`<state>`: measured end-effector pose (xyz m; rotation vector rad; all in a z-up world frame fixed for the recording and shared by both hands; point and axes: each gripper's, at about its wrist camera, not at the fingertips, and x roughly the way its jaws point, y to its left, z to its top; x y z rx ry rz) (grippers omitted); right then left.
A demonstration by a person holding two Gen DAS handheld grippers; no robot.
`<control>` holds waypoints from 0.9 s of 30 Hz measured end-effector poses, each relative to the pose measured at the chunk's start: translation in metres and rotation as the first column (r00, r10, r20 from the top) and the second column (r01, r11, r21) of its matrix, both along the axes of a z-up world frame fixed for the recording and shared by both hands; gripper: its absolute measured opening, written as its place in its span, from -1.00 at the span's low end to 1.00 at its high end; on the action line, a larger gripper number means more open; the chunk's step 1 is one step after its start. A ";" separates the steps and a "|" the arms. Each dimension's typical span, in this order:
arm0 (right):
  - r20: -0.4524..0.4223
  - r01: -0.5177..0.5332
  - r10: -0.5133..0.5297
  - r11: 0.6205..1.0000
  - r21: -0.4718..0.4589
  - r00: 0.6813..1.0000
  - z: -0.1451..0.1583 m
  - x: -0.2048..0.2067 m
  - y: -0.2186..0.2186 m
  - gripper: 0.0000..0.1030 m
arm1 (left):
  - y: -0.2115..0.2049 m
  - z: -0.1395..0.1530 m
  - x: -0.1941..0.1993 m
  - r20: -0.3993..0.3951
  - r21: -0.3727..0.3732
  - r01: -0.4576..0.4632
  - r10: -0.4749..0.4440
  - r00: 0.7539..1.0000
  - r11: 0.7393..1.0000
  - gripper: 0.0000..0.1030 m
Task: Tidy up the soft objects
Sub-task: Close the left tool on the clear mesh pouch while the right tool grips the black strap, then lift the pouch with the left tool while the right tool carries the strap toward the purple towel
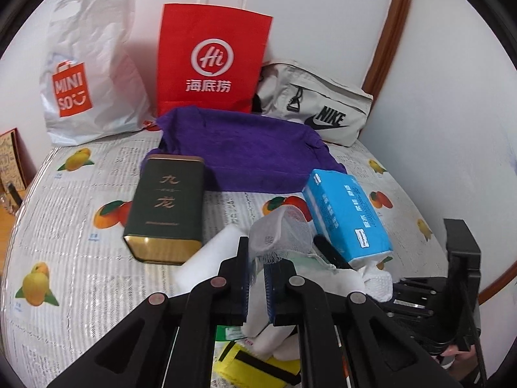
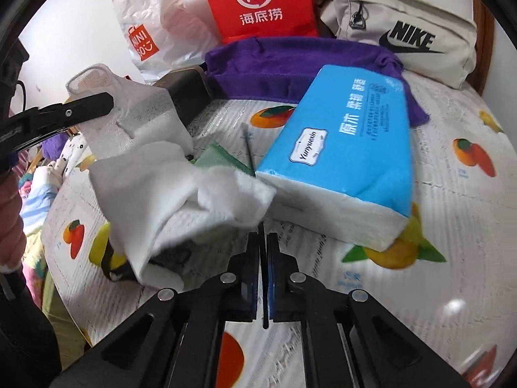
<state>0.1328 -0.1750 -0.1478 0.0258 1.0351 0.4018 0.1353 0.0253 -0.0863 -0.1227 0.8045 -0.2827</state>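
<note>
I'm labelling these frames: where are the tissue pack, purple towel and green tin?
Tissue pack [image 2: 349,135]: right wrist view, blue top face.
Purple towel [image 1: 245,155]: left wrist view, middle.
Green tin [image 1: 168,203]: left wrist view, lettered face.

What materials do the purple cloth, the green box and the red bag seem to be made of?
Purple cloth: soft matte fabric, maybe microfibre; it lies in folds with a fuzzy surface.
Green box: probably metal; smooth dark sides, shiny gold end.
Red bag: paper, matte; it stands stiff with sharp creases and twisted white handles.
</note>
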 end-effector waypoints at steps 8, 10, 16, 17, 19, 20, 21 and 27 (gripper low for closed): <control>0.006 0.025 -0.025 0.998 -0.051 1.000 0.015 -0.030 -0.018 -0.92 | 0.027 0.010 -0.018 0.024 -0.004 -0.068 0.068 0.997 0.998 -0.84; -0.002 0.036 -0.036 0.997 -0.068 0.999 0.015 -0.037 -0.024 -0.93 | 0.035 0.012 -0.026 0.029 -0.011 -0.084 0.084 0.996 0.996 -0.84; 0.013 0.059 -0.059 0.995 -0.085 0.998 0.019 -0.060 -0.039 -0.94 | 0.049 0.007 -0.046 0.025 -0.010 -0.128 0.128 0.991 0.992 -0.84; 0.016 0.062 -0.061 0.994 -0.088 0.998 0.019 -0.063 -0.040 -0.94 | 0.052 0.006 -0.050 0.027 -0.013 -0.133 0.133 0.991 0.991 -0.84; 0.020 0.066 -0.064 0.994 -0.092 0.998 0.020 -0.070 -0.042 -0.94 | 0.056 0.004 -0.056 0.023 -0.016 -0.148 0.149 0.989 0.989 -0.84; 0.023 0.070 -0.068 0.993 -0.093 0.997 0.020 -0.071 -0.044 -0.94 | 0.058 0.002 -0.059 0.021 -0.010 -0.161 0.161 0.987 0.987 -0.84; 0.024 0.075 -0.073 0.993 -0.094 0.997 0.020 -0.072 -0.045 -0.94 | 0.061 0.001 -0.062 0.023 -0.005 -0.180 0.180 0.983 0.984 -0.84; 0.030 0.113 -0.111 0.990 -0.088 0.993 0.022 -0.080 -0.051 -0.94 | 0.070 -0.015 -0.074 -0.015 0.014 -0.201 0.201 0.979 0.980 -0.84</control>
